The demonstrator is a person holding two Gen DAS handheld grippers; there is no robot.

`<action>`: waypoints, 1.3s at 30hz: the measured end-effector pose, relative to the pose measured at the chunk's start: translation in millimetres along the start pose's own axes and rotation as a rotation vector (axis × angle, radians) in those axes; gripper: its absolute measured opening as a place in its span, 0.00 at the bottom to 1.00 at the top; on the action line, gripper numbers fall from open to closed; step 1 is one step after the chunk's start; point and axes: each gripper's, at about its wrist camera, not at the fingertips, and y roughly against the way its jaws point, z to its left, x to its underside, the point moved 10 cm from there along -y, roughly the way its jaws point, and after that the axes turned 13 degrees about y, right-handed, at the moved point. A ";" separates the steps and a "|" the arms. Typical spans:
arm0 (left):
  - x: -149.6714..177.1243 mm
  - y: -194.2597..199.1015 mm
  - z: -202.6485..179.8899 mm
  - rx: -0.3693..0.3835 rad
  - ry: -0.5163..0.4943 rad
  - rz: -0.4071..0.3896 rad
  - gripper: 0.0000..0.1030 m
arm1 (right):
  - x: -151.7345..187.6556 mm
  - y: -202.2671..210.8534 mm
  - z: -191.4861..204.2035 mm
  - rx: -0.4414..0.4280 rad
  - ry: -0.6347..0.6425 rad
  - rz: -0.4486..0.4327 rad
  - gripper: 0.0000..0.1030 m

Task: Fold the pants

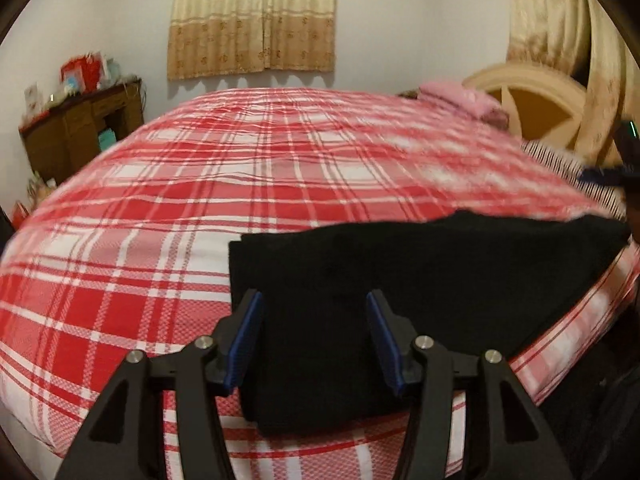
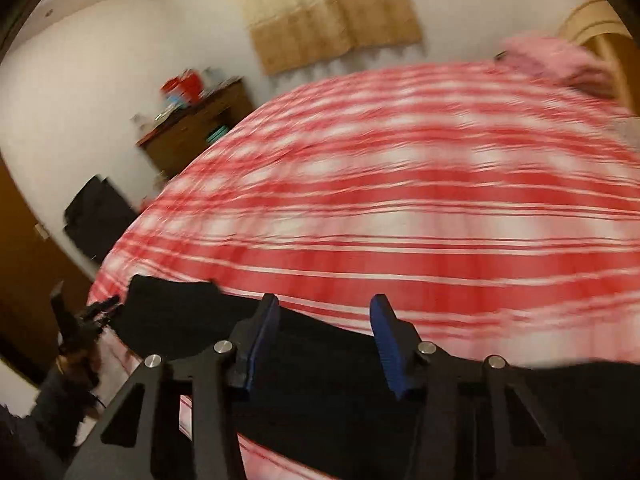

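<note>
My left claw [image 1: 314, 336]: spread, black pants [image 1: 420, 280] folded under it, long axis toward right frame edge. Right claw [image 2: 324, 336]: spread, empty.

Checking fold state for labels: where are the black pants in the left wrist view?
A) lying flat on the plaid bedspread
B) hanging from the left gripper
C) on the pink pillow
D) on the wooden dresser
A: the black pants lie flat on the red-and-white plaid bedspread, near its front edge.

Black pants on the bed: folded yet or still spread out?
Folded. The black pants lie as a compact, thick-edged rectangle on the red plaid bedspread; fold count cannot tell.
</note>
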 end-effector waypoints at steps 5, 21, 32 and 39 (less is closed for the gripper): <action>9.7 -8.2 1.2 -0.093 -0.084 0.015 0.55 | -18.1 -102.9 68.5 -0.162 0.011 0.114 0.48; 11.1 -12.5 28.0 -0.026 0.096 0.006 0.69 | -4.2 -222.0 131.5 -0.337 -0.046 0.329 0.08; -7.1 -13.0 28.7 -0.052 0.124 -0.024 0.75 | -24.1 -223.8 126.7 -0.238 -0.015 0.263 0.03; -1.3 -16.1 38.8 -0.100 0.128 -0.003 0.75 | -19.0 -209.6 125.2 -0.167 0.067 0.232 0.07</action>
